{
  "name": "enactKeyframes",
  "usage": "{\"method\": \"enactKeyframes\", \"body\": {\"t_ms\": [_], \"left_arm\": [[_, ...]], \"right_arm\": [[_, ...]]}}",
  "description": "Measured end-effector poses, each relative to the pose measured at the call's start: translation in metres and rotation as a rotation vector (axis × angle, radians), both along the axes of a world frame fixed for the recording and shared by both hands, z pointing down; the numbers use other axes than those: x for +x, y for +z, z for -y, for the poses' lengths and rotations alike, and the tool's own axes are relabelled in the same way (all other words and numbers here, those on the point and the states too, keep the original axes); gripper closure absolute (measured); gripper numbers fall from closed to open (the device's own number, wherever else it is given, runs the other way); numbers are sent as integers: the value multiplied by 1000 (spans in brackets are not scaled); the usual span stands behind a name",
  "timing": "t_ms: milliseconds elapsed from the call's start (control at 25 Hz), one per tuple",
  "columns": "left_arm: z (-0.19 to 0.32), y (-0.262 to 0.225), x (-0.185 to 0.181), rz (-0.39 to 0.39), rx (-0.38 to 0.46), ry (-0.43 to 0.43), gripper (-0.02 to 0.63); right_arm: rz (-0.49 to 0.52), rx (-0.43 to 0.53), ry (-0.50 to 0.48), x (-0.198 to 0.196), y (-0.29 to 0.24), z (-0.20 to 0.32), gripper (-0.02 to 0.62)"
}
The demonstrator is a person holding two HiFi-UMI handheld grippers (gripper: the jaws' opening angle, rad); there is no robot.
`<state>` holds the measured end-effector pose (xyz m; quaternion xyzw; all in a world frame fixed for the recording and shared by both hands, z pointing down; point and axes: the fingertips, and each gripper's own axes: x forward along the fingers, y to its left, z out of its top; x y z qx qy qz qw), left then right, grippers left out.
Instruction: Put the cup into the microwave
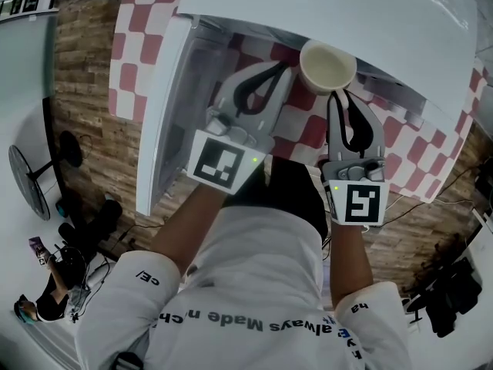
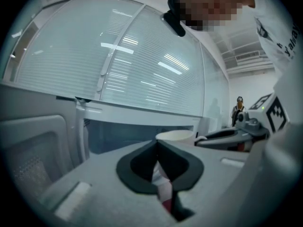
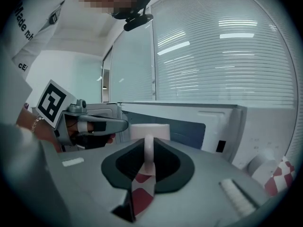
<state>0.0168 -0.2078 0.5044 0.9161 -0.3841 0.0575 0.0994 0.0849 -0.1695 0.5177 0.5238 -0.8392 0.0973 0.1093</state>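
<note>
Currently the R gripper (image 3: 148, 144) jaws are clamped on the handle (image 3: 148, 151) of the cup (image 1: 327, 66), held upright at the open front of the microwave (image 1: 362, 14), w/ door (image 1: 162, 106) swung to the L. The L gripper (image 2: 157, 145) jaws are fully together w/ nothing between them, just beside the cup.
</note>
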Motion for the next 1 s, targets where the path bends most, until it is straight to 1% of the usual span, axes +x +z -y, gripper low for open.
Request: {"method": "enactKeyframes", "body": {"t_ms": [280, 560, 840, 1000], "left_arm": [[10, 15, 7, 15, -4, -2, 603], [24, 28, 7, 13, -13, -14, 603], [40, 37, 13, 34, 3, -1, 603], [54, 42, 13, 30, 4, -19, 603]], "right_arm": [[-1, 17, 32, 5, 14, 19, 552], [15, 28, 62, 4, 26, 39, 552], [24, 38, 83, 2, 35, 60, 552], [22, 50, 96, 1, 38, 72, 552]]}}
